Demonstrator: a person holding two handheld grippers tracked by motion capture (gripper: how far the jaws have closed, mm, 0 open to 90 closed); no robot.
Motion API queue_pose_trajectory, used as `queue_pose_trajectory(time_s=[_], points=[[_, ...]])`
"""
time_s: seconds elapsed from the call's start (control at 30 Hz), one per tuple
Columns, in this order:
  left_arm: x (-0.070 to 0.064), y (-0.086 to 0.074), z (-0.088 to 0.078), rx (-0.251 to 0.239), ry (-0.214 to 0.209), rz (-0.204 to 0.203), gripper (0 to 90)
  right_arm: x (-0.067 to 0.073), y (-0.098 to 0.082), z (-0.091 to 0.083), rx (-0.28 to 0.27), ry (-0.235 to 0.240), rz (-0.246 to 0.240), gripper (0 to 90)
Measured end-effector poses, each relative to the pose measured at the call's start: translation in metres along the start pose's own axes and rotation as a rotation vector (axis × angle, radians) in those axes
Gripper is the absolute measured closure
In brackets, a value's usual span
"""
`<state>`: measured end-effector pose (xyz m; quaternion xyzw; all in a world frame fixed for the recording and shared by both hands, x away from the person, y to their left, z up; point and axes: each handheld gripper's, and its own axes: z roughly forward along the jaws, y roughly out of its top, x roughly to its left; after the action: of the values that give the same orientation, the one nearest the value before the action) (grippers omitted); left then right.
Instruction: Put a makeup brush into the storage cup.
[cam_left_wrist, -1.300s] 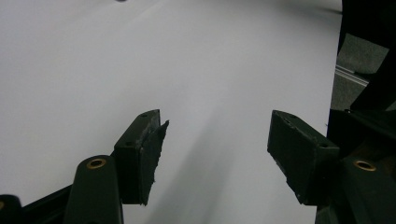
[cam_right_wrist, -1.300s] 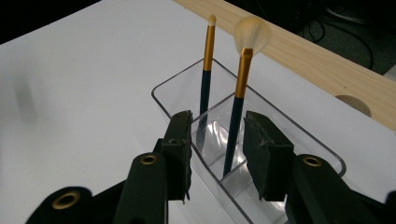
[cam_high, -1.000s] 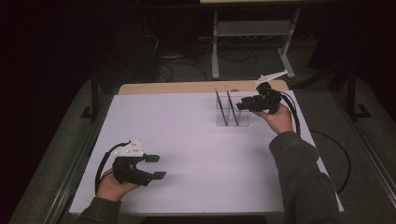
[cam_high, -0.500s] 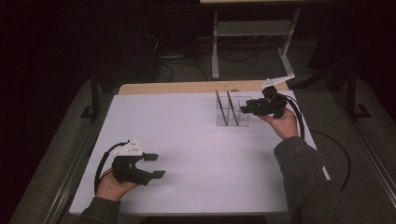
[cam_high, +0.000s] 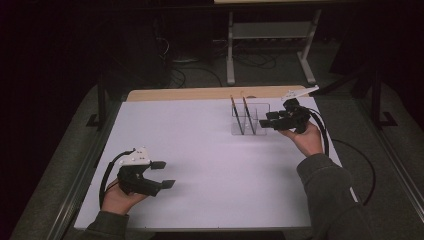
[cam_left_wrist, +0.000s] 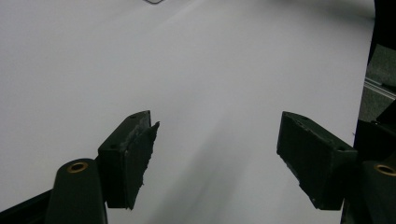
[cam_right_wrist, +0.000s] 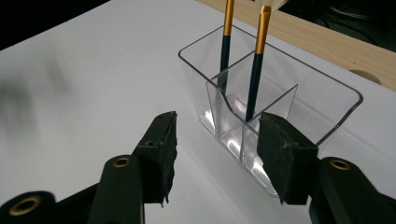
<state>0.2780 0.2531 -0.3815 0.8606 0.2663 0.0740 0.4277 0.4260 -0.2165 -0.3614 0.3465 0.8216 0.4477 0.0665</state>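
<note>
A clear plastic organizer (cam_high: 248, 122) with compartments stands at the back right of the white table (cam_high: 200, 145). Two brushes (cam_high: 239, 112) with dark handles and gold ferrules stand upright in it, side by side. My right gripper (cam_high: 268, 119) hovers just right of the organizer and points at it. Its jaws have just been opening and nothing is between them. In the right gripper view the organizer (cam_right_wrist: 299, 100) and both brushes (cam_right_wrist: 254, 65) lie right beyond the right gripper (cam_right_wrist: 217, 156). My left gripper (cam_high: 164, 174) rests near the front left; its jaws have just been opening over bare table, and in its own view the left gripper (cam_left_wrist: 217, 163) holds nothing.
A wooden strip (cam_high: 200, 93) runs along the table's far edge. Behind it on the dark floor stand a metal frame (cam_high: 270, 45) and cables. The right gripper's cable (cam_high: 367, 172) loops off the table's right side.
The right gripper has drawn back a little from the organizer, toward the right and the near side, with its jaws wider. The left hand has stayed put, jaws slightly wider.
</note>
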Motion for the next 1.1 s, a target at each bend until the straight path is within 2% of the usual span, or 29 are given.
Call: queue_pose_trajectory(time_s=[0.07,0.17,0.47,1.1], points=[[0.0,0.0,0.0,-0.006,0.006,-0.011,25.4,0.001,-0.003,0.001,-0.001,-0.001,-0.004,45.6],[0.002,0.0,-0.001,-0.009,0.018,-0.003,24.1,0.004,-0.006,0.002,0.007,-0.003,-0.009,44.6],[0.005,-0.001,-0.002,-0.016,0.043,-0.02,22.1,0.01,-0.011,0.001,0.006,-0.002,-0.021,41.6],[0.008,-0.001,-0.002,-0.027,0.061,-0.047,20.8,0.023,-0.03,-0.015,-0.023,-0.006,-0.019,36.6]])
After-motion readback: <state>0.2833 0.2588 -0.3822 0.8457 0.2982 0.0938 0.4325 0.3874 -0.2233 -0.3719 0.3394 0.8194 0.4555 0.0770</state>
